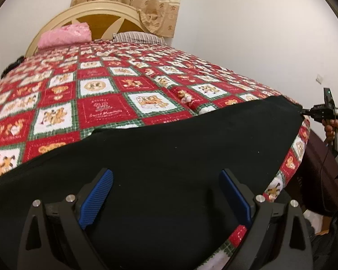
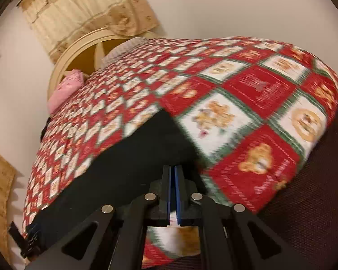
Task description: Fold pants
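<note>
The pants [image 1: 160, 148] lie flat as a long black band along the near edge of the bed [image 1: 115, 90], on top of the red patchwork quilt [image 1: 101, 110]. One end reaches the bed's corner on your right; the other runs out of the left wrist view to the left.

Left tool [image 1: 166, 193]: the jaws stand wide apart above the cloth, and the blue pads [image 1: 97, 199] hold nothing.

Right tool [image 2: 174, 180]: the jaws are pressed almost together. In the left wrist view its tip [image 1: 304, 112] meets the corner of the pants at the bed's edge, so you appear to have that corner pinched. The right wrist view is blurred, so the grip itself cannot be confirmed there.

Handling, as a judgement:
- Expect soft, limp fabric of light to moderate weight. It will sag and drape between grip points, and it will not hold a shape unsupported.
- The dark cloth shows few seams, so locate edges by the contrast with the quilt.
- The quilt is likely to drag against the pants. Lift the cloth; do not slide it.

Where to take hold: grip at corners and hems, through all layers, with one tool at each end of the same edge. Keep the pinched edge taut between your two tools.
</note>
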{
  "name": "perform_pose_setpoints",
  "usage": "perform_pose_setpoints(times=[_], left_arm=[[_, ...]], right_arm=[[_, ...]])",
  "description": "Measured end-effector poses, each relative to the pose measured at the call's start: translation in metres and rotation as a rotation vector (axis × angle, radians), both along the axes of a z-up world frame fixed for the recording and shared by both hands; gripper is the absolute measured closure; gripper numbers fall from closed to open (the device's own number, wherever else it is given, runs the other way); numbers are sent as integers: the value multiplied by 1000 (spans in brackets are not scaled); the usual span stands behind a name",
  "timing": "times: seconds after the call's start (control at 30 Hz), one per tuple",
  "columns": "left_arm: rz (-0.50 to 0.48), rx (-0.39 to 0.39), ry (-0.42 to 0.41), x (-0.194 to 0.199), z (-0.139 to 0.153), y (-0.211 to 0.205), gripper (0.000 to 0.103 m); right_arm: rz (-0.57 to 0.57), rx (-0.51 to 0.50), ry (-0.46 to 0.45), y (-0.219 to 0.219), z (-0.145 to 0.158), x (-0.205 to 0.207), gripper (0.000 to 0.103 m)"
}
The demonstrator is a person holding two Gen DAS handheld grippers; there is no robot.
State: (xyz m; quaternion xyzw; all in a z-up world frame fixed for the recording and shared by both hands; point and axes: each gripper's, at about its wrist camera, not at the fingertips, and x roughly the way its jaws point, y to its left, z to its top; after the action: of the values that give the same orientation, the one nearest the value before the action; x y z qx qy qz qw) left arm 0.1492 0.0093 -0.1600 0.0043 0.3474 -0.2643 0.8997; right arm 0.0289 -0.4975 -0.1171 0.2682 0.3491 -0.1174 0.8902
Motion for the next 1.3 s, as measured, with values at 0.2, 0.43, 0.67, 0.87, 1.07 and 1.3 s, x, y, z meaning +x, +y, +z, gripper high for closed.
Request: perform_pose_setpoints(times=[0.2,0.43,0.67,0.87,1.07,1.3], left_arm=[[-106,64,-104,-22,19,-32,6],[-313,144,-155,-36,28,-97,11],[-456,226,-154,-47,14,-156,26],[-458,252,-73,-33,-4,-169,34],[-437,195,-32,-28,3,-159,41],[-418,200,-21,-23,3,-167,41]], right_arm=[[-11,50,-34,-12,0,-11,99],[5,68,-90,-1,6,-12,39],[31,38,-76,7,1,-2,39],[25,28,-77,5,-1,3,39],[29,10,-76,5,-2,6,49],[20,9,-66,3,-7,6,64]])
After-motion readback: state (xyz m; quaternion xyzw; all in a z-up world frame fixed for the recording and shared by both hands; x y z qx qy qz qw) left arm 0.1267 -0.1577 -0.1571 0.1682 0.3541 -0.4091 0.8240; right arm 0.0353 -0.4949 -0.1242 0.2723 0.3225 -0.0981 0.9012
